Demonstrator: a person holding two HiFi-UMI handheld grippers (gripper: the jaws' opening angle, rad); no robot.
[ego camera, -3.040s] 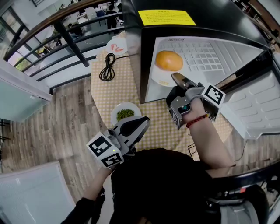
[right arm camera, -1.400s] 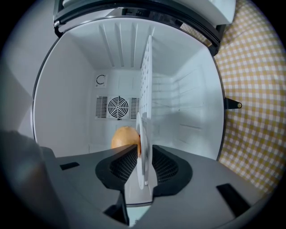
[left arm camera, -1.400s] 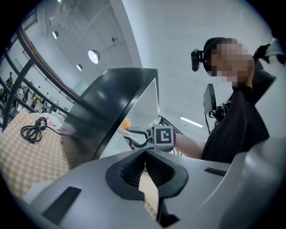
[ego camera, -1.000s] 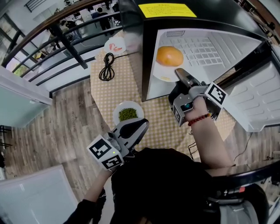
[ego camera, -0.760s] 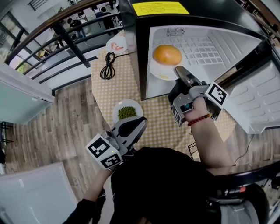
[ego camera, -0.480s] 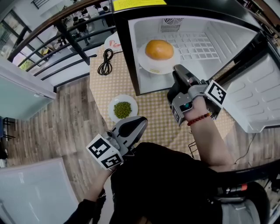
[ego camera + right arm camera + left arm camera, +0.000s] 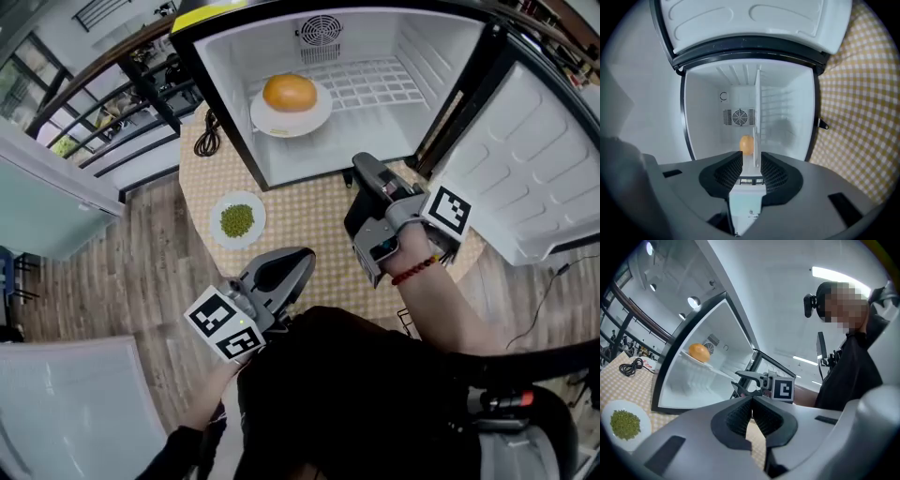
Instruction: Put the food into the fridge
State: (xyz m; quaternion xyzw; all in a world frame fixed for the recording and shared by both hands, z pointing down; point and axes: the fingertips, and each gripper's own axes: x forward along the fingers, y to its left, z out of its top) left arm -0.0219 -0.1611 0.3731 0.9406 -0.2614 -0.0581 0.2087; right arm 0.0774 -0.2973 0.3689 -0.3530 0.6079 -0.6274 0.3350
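The fridge [image 7: 230,103] stands open on the table. A round orange food [image 7: 290,92] lies on a white plate [image 7: 267,120] on its wire shelf; the right gripper view shows the orange food [image 7: 746,144] deep inside. My right gripper [image 7: 361,169] is open and empty, in front of the fridge mouth and apart from the plate. A white plate of green peas [image 7: 236,220] rests on the checked cloth left of the fridge. My left gripper [image 7: 292,261] hangs shut and empty, low over the table's near edge. The left gripper view shows the peas [image 7: 624,423] at lower left.
The fridge door [image 7: 525,169] is swung wide to the right. A black cable [image 7: 206,141] lies on the checked cloth [image 7: 319,211] behind the peas. Dark railings [image 7: 141,84] and wooden floor [image 7: 141,272] lie left of the table.
My right gripper has drawn back out of the fridge, leaving the plate with the orange food on the shelf. The view now faces the fridge interior. The left gripper has hardly moved.
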